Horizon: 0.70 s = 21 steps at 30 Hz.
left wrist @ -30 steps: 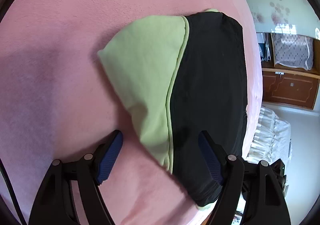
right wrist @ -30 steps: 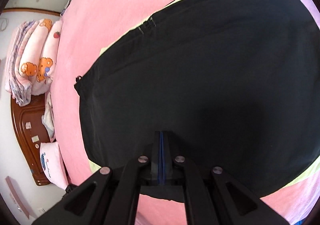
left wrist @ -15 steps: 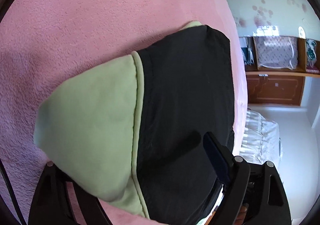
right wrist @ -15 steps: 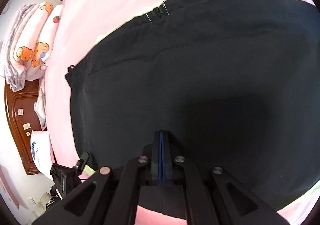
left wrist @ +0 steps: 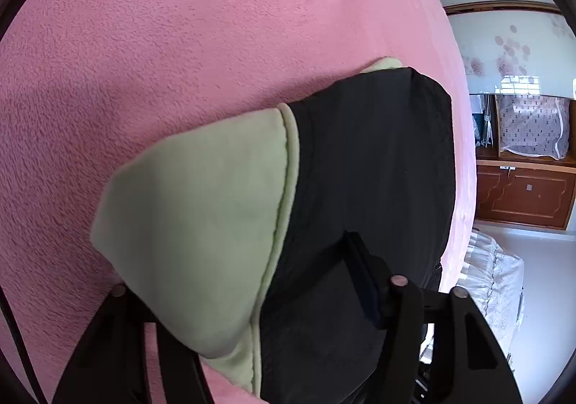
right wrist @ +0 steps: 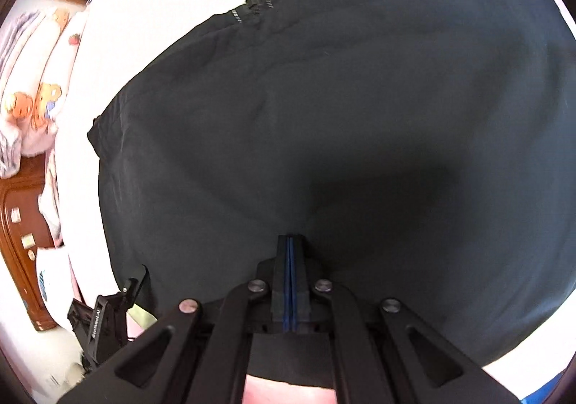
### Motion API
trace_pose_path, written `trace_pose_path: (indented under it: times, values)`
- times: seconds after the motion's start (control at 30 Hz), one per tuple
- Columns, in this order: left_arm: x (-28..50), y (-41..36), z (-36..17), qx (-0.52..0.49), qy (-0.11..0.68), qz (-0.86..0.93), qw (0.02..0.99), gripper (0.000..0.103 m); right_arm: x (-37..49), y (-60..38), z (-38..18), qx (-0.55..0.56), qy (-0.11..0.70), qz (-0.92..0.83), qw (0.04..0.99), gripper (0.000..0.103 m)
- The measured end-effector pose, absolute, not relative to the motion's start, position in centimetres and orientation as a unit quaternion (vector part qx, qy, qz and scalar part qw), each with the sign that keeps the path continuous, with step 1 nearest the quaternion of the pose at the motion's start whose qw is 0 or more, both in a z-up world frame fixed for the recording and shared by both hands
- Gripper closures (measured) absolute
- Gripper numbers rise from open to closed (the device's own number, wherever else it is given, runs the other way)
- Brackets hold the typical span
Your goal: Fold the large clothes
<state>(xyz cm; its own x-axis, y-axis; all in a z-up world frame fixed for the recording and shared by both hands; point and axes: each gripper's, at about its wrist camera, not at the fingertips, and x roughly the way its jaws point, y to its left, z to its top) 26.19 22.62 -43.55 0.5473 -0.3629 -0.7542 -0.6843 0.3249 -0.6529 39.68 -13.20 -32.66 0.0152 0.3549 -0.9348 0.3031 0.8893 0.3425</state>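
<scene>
**Two grippers at the near edge of a black and green garment on a pink bed**

One garment point(left wrist: 360, 166), black outside with a pale green lining, lies on one pink bed point(left wrist: 180, 44). Seen from the left gripper point(left wrist: 248, 296), a green flap is turned back over the black cloth, and the cloth lies between its spread jaws: one finger sits on the black side, the other is hidden under the flap. Seen from the right gripper point(right wrist: 290, 260), its jaws are pressed together at the garment's near edge; whether they pinch cloth cannot be told. To fold well, both grippers should probably hold the near edge firmly and carry it level across the garment. Beside the bed stands one stack of folded blankets point(right wrist: 32, 87).
</scene>
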Motion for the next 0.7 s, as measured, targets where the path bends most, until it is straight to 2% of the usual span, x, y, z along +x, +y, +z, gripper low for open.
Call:
trace_pose_path:
  times: [0.07,0.13,0.27,0.43,0.53,0.6,0.67,0.7]
  values:
    - [26.1,23.0,-43.6,-0.577,0.462,0.111,0.664,0.053,38.9,-12.7,-32.2,0.224,0.703,0.011,0.676,0.103]
    - [26.1,23.2,-43.9,-0.584,0.464,0.100,0.658,0.056,37.9,-12.3,-31.7,0.208,0.700,0.003,0.683,0.103]
    - [26.6,23.7,-44.3,-0.587,0.474,0.078,0.651,0.056,36.3,-11.9,-30.7,0.174,0.672,0.004,0.720,0.103]
    - [27.1,23.5,-44.4,-0.591,0.482,0.059,0.644,0.057,36.5,-12.6,-32.8,0.205,0.676,-0.020,0.707,0.103]
    - [27.9,22.8,-44.1,-0.578,0.493,0.051,0.648,0.064,36.7,-11.9,-34.0,0.188,0.673,-0.026,0.715,0.103]
    - [28.2,22.4,-43.8,-0.571,0.497,0.049,0.652,0.073,36.5,-11.8,-34.1,0.181,0.671,-0.021,0.719,0.103]
    - [28.8,22.2,-43.5,-0.577,0.493,0.042,0.650,0.089,36.5,-12.4,-34.1,0.197,0.672,-0.010,0.714,0.103]
    - [28.9,22.2,-43.5,-0.582,0.491,0.039,0.647,0.090,36.4,-12.8,-34.3,0.212,0.672,-0.009,0.709,0.103]
